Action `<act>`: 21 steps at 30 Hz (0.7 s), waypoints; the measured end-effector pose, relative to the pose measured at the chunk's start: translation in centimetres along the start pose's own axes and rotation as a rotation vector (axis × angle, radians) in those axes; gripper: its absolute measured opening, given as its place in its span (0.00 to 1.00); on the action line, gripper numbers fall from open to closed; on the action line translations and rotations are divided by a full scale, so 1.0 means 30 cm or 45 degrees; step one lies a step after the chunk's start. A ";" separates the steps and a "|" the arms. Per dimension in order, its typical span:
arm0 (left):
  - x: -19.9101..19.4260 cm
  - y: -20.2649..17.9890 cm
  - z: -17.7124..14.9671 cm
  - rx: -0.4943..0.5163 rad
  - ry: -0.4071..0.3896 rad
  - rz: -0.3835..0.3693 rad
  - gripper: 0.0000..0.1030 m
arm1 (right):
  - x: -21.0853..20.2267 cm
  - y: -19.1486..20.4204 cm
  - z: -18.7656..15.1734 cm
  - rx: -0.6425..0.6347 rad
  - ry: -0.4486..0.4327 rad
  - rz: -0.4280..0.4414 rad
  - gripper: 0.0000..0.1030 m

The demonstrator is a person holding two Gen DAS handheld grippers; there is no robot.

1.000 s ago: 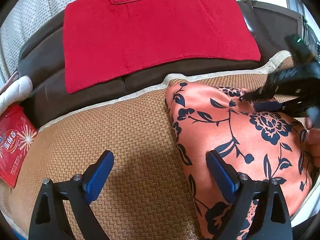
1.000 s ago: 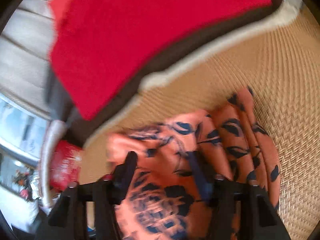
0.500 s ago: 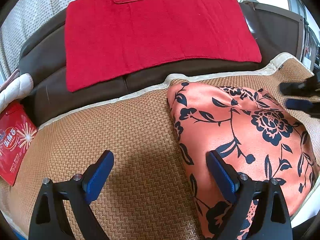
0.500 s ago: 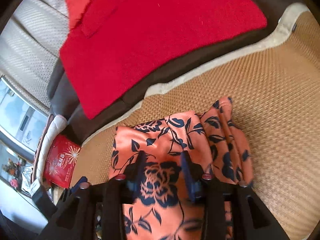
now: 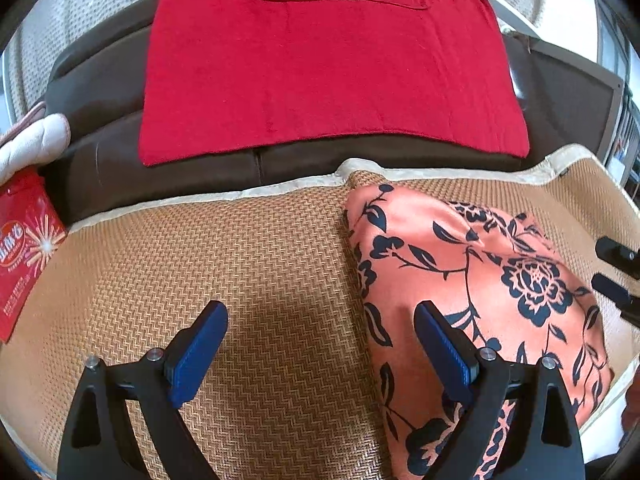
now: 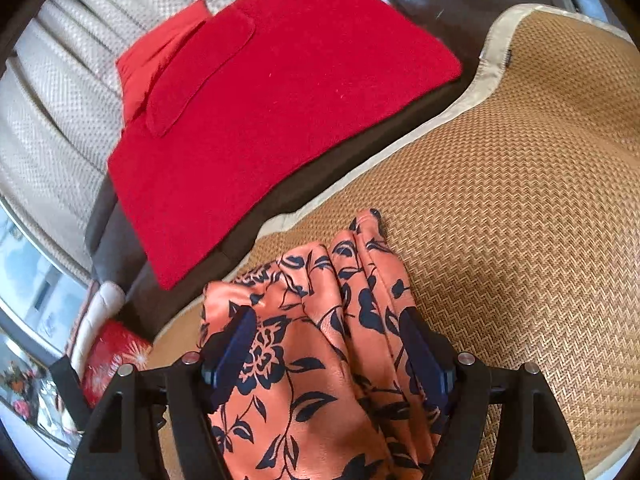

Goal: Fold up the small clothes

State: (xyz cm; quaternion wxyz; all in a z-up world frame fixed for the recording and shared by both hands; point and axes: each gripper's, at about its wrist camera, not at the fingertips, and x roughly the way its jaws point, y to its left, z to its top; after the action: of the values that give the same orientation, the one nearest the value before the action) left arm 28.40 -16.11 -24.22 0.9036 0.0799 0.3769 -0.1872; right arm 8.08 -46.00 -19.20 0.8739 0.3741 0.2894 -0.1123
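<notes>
A folded salmon-orange garment with a dark navy flower print lies on the woven straw mat. My left gripper hovers open at the garment's left edge. Its left pad is over bare mat and its right pad is over the cloth. My right gripper hangs over the garment. Its jaws are opening, and the cloth lies loose under and between the pads, which do not pinch it. In the left wrist view the right gripper shows only at the far right edge, off the cloth.
A red towel is spread on the dark brown cushion behind the mat. A red printed packet and a white padded item lie at the left. The mat's cream border runs along the cushion; bare mat extends right of the garment.
The right gripper's jaws widened and let go of the cloth fold, then drew back toward the right edge of the left view. The garment settled flat. The left gripper stayed put.
</notes>
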 end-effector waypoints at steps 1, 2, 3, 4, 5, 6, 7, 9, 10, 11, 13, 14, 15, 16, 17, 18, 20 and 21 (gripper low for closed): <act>-0.004 0.004 0.001 -0.016 -0.001 -0.008 0.92 | -0.006 -0.004 -0.001 0.006 -0.006 0.003 0.75; -0.007 0.004 -0.001 -0.024 -0.006 -0.010 0.92 | -0.011 -0.006 -0.001 0.004 -0.012 -0.001 0.75; -0.012 0.006 -0.001 -0.029 -0.011 -0.010 0.92 | -0.013 -0.005 -0.002 -0.002 -0.015 -0.006 0.75; -0.014 0.012 0.000 -0.030 -0.015 -0.009 0.92 | -0.006 0.004 -0.006 -0.008 -0.017 -0.008 0.75; -0.017 0.013 -0.001 -0.027 -0.018 -0.007 0.92 | -0.010 0.004 -0.006 -0.008 -0.020 -0.002 0.75; -0.021 0.011 -0.002 -0.022 -0.022 -0.003 0.92 | -0.015 0.001 -0.007 -0.003 -0.023 0.006 0.75; -0.023 0.009 -0.002 -0.016 -0.026 -0.001 0.92 | -0.018 -0.001 -0.007 0.004 -0.027 0.016 0.75; -0.026 0.007 -0.001 -0.009 -0.030 -0.004 0.92 | -0.032 -0.012 -0.010 0.018 -0.042 0.027 0.75; -0.026 0.006 -0.001 -0.008 -0.030 -0.007 0.92 | -0.038 -0.019 -0.010 0.027 -0.048 0.033 0.75; -0.023 0.007 -0.001 -0.007 -0.029 -0.009 0.92 | -0.041 -0.026 -0.008 0.041 -0.054 0.041 0.75; -0.021 0.003 0.000 -0.004 -0.026 -0.014 0.92 | -0.044 -0.046 -0.003 0.077 -0.057 0.056 0.75; -0.023 -0.002 0.001 0.000 -0.024 -0.013 0.92 | -0.042 -0.053 0.000 0.090 -0.055 0.060 0.75; -0.020 -0.007 0.001 0.006 -0.021 -0.012 0.92 | -0.043 -0.058 0.002 0.099 -0.055 0.065 0.75; -0.019 -0.012 0.001 0.011 -0.020 -0.015 0.92 | -0.044 -0.063 0.005 0.108 -0.055 0.072 0.75; -0.022 -0.016 0.001 0.014 -0.019 -0.018 0.92 | -0.045 -0.068 0.007 0.116 -0.055 0.084 0.75; -0.021 -0.021 0.000 0.018 -0.018 -0.022 0.92 | -0.047 -0.074 0.009 0.125 -0.054 0.096 0.75; -0.021 -0.031 0.000 0.026 -0.017 -0.029 0.92 | -0.048 -0.086 0.013 0.145 -0.046 0.113 0.75; -0.020 -0.037 0.000 0.031 -0.017 -0.032 0.92 | -0.050 -0.095 0.014 0.158 -0.042 0.121 0.75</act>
State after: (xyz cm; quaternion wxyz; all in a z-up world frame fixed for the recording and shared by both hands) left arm 27.58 -16.96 -23.81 0.9027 0.0848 0.3695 -0.2034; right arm 5.87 -48.31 -19.77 0.8580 0.4390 0.2493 -0.0945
